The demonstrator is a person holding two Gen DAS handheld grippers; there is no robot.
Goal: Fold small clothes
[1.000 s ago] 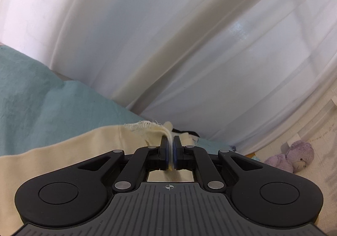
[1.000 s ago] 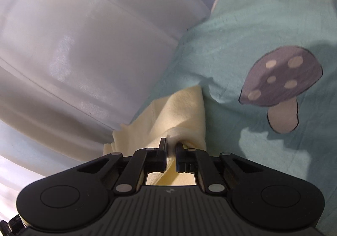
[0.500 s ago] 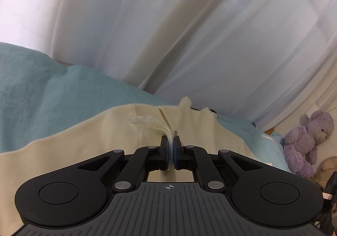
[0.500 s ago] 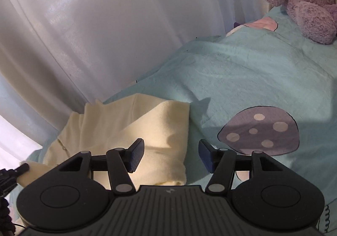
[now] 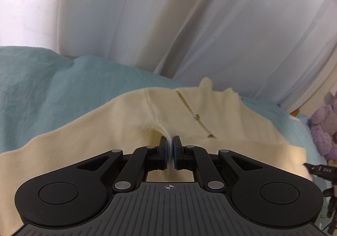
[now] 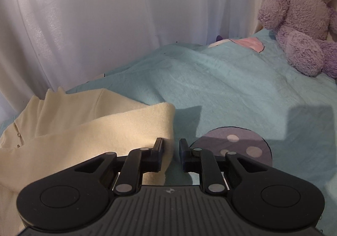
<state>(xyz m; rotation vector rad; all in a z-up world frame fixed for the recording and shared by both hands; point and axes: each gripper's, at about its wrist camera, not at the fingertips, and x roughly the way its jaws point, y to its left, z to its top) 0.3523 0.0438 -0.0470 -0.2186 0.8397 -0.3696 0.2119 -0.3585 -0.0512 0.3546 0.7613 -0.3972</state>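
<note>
A cream garment point(image 5: 118, 126) lies spread on a teal bedsheet point(image 5: 52, 88), close to a white curtain point(image 5: 189, 15) that hangs behind the bed. In the left wrist view the garment fills the lower middle of the picture; its button placket runs diagonally, with two small buttons on it.

The left gripper point(image 5: 170, 147) has its jaws pressed almost together, and a thin ridge of the cream fabric is pinched between the blue pads. The cloth rises in a small pleat just in front of the fingertips and pulls toward them. The rest of the garment lies flat on both sides of the jaws.

The right gripper point(image 6: 171, 147) stands over the folded edge of the same garment point(image 6: 94, 122). Its jaws are closing, with a clear gap between them. The rounded fold of the fabric is beside the left finger and partly under it, and its edge reaches into the gap, but the pads do not press on it. Under the right finger the sheet shows a purple mushroom print point(image 6: 236, 141).

A purple teddy bear point(image 6: 301, 19) sits on the sheet at the far right, well apart from the garment
</note>
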